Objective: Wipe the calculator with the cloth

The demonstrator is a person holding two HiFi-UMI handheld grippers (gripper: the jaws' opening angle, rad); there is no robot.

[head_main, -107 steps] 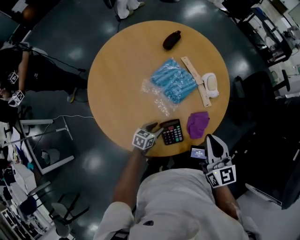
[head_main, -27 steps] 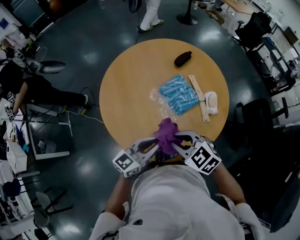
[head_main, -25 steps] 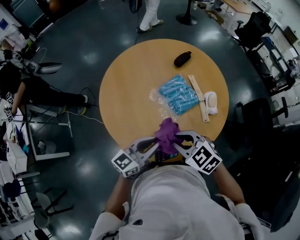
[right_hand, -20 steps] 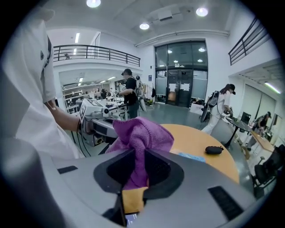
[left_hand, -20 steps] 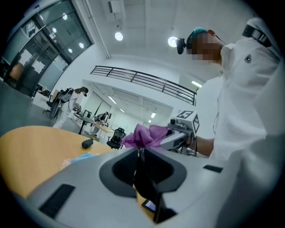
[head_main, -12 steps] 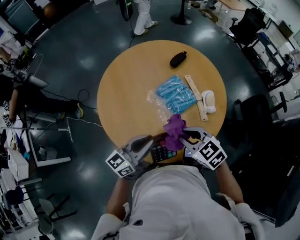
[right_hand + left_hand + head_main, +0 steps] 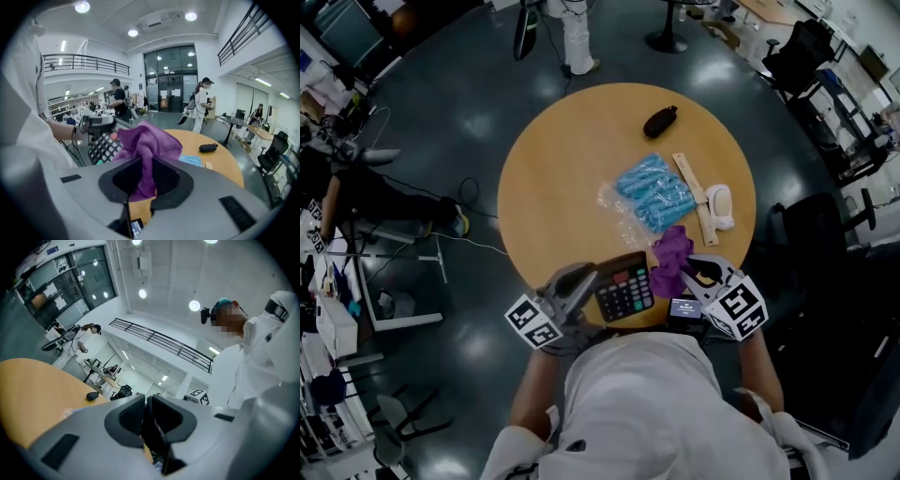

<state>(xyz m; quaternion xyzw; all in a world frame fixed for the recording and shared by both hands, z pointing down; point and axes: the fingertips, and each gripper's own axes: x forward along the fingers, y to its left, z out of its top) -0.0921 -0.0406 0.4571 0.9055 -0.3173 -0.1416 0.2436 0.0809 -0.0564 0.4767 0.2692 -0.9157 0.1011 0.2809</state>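
The black calculator [image 7: 625,288] is tilted up over the table's near edge, its keys showing in the head view. My left gripper [image 7: 592,277] is shut on its left side. In the left gripper view only its thin dark edge [image 7: 157,446] shows between the closed jaws of that gripper [image 7: 146,427]. The purple cloth [image 7: 672,258] hangs bunched just right of the calculator, and my right gripper [image 7: 689,272] is shut on it. In the right gripper view the cloth [image 7: 145,145] rises out of that gripper [image 7: 145,183], with the calculator [image 7: 104,146] a little to its left.
On the round wooden table [image 7: 562,187] lie a blue packet [image 7: 654,194], a clear plastic bag [image 7: 619,211], a wooden ruler [image 7: 694,197], a white object [image 7: 719,206] and a black pouch [image 7: 660,120]. A small lit screen [image 7: 684,307] sits at the near edge. Chairs and people stand around.
The cloth has slid right, off the calculator, which it covered a second ago. The calculator's key face now shows. Both grippers have drawn apart, left one leftward, right one rightward.
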